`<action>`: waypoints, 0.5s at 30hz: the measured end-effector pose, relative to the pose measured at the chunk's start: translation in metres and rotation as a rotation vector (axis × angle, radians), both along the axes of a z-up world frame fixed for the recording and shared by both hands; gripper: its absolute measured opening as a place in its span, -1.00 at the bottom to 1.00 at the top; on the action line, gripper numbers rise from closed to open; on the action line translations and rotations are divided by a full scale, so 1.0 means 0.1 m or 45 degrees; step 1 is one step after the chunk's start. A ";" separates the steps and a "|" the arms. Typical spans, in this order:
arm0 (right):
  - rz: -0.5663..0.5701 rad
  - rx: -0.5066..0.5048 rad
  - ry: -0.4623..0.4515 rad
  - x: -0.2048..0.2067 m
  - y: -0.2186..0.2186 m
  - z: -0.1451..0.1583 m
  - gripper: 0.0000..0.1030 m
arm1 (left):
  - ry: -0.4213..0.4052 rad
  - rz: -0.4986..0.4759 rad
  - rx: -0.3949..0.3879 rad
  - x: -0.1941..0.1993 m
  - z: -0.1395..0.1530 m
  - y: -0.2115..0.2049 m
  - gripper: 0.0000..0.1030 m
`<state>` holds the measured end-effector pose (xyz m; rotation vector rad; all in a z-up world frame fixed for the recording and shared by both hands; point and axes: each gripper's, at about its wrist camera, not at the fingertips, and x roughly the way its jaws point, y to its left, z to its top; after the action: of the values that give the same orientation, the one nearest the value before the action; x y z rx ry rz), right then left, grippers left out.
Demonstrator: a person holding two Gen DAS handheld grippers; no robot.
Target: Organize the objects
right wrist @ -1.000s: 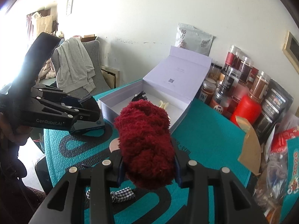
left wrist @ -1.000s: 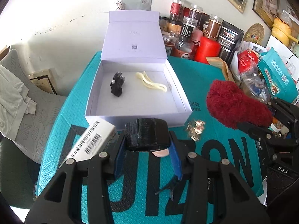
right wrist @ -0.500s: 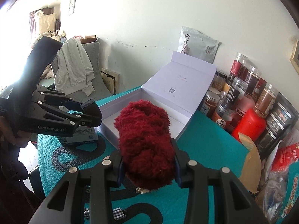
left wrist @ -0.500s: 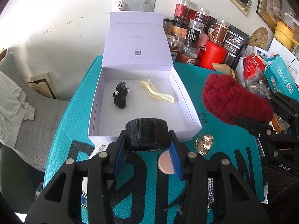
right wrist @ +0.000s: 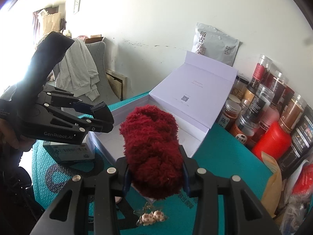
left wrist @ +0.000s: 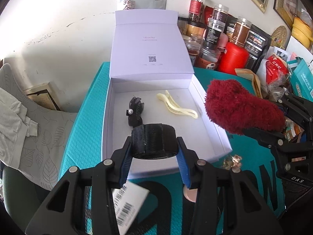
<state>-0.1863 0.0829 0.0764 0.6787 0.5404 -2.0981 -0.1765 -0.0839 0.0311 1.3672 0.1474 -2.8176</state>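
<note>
My left gripper [left wrist: 154,152] is shut on a black ribbed band [left wrist: 153,141], which hangs over the near part of the open white box [left wrist: 221,137]. Inside the box lie a black claw clip [left wrist: 135,110] and a cream hair clip [left wrist: 176,106]. My right gripper [right wrist: 155,171] is shut on a fluffy dark red scrunchie [right wrist: 152,148]; in the left wrist view the red scrunchie [left wrist: 240,108] hovers at the box's right wall. In the right wrist view the left gripper [right wrist: 97,117] reaches over the box's [right wrist: 197,135] left wall.
The teal mat [left wrist: 82,117] covers the table. Jars and a red canister [left wrist: 233,58] crowd the back right, with bags [left wrist: 301,80] further right. A barcoded carton [left wrist: 125,203] and a gold trinket [left wrist: 232,161] lie before the box. A grey chair with clothes [left wrist: 17,117] stands left.
Both grippers have moved forward toward the box with their loads. The black band now hangs over the box's inside and the red scrunchie has come up to its right wall.
</note>
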 end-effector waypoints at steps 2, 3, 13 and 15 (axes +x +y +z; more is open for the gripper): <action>0.002 0.002 0.002 -0.06 -0.06 -0.01 -0.21 | -0.003 0.004 0.000 -0.06 -0.02 -0.04 -0.21; 0.003 0.003 0.003 -0.09 -0.08 -0.01 -0.21 | -0.005 0.006 -0.001 -0.09 -0.03 -0.06 -0.21; -0.001 -0.002 -0.003 -0.37 -0.31 -0.09 -0.21 | -0.006 -0.007 -0.011 -0.41 -0.08 -0.24 -0.21; 0.001 0.009 0.002 -0.41 -0.36 -0.10 -0.21 | 0.001 -0.011 -0.032 -0.47 -0.07 -0.25 -0.21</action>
<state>-0.2274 0.0471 0.0661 0.6807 0.5494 -2.0974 -0.2238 -0.1091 0.0245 1.3654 0.1063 -2.8167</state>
